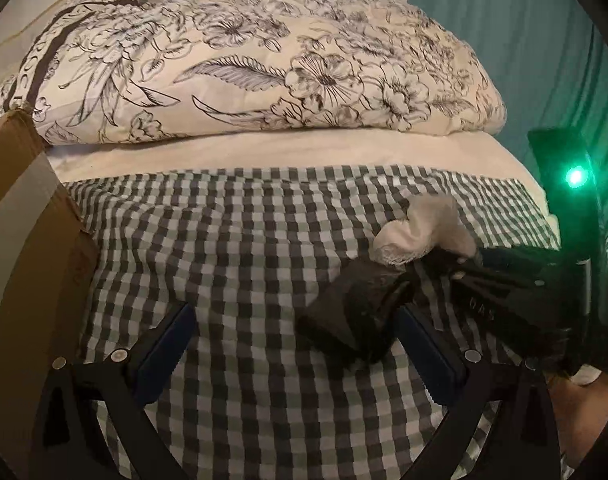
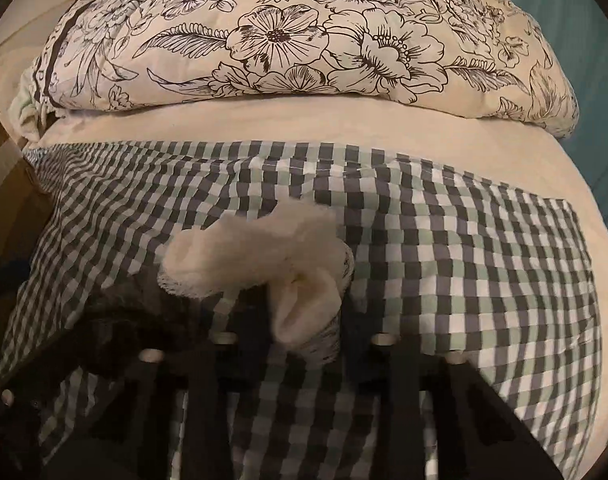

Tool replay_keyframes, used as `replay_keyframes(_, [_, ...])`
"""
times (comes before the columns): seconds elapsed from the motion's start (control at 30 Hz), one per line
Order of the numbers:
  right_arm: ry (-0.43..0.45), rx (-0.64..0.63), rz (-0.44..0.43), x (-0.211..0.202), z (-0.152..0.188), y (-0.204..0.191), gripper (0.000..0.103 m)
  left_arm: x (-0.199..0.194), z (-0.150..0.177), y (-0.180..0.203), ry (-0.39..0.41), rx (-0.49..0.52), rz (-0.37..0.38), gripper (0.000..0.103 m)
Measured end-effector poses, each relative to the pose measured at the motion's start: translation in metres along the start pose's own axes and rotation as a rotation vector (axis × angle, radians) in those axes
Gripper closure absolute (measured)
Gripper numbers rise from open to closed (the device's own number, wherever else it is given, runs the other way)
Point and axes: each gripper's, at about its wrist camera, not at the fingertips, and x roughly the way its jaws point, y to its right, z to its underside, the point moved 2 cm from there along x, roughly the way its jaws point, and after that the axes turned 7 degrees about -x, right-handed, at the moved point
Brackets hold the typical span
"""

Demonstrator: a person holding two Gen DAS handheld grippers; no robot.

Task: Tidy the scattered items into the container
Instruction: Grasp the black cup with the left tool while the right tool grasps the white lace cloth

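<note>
While checked sheet [image 1: 231,264] lies clear leftward to cardboard box [image 1: 19,208], right tongs [image 2: 304,320] pinch the white sock [image 2: 259,256]; left tongs [image 1: 295,344] wide, black sock [image 1: 352,316] between.

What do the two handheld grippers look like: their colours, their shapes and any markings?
Both are black. The left gripper has angular fingers with blue pads and round silver fasteners. The right gripper has faint pale lettering, too blurred to read, and a green light.

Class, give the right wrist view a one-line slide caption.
Right gripper shut on a white sock lying on the checked cloth.
</note>
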Motion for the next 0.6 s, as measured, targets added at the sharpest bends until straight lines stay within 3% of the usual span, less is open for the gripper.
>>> replay_keyframes(0.1, [0.014,0.021,-0.001,-0.009,0.002,0.002,0.093,0.002,0.003,0.007,-0.002,0.021,-0.011,0.003])
replay_keyframes(0.13, [0.023,0.024,0.003,-0.013,0.002,0.003,0.094,0.004,0.004,0.009,-0.010,0.032,-0.024,0.012])
replay_keyframes(0.17, [0.032,0.027,0.008,-0.017,0.002,0.004,0.094,0.008,0.005,0.010,-0.023,0.038,-0.033,0.032])
replay_keyframes(0.2, [0.038,0.034,0.010,-0.021,0.002,0.006,0.094,0.013,0.007,0.010,-0.045,0.038,-0.040,0.043])
replay_keyframes(0.27, [0.054,0.052,0.008,-0.030,0.002,0.010,0.094,0.023,0.010,0.009,-0.089,0.026,-0.047,0.074])
replay_keyframes(0.43, [0.087,0.081,0.000,-0.053,0.001,0.014,0.094,0.025,0.008,0.011,-0.083,0.029,-0.049,0.080])
replay_keyframes(0.47, [0.092,0.087,-0.002,-0.057,0.001,0.014,0.094,0.023,0.007,0.011,-0.078,0.029,-0.050,0.090])
replay_keyframes(0.5, [0.098,0.092,-0.003,-0.062,0.002,0.013,0.094,0.021,0.006,0.011,-0.075,0.030,-0.054,0.092])
replay_keyframes(0.6, [0.115,0.107,-0.004,-0.074,0.003,0.011,0.094,0.009,0.003,0.009,-0.060,0.031,-0.043,0.093])
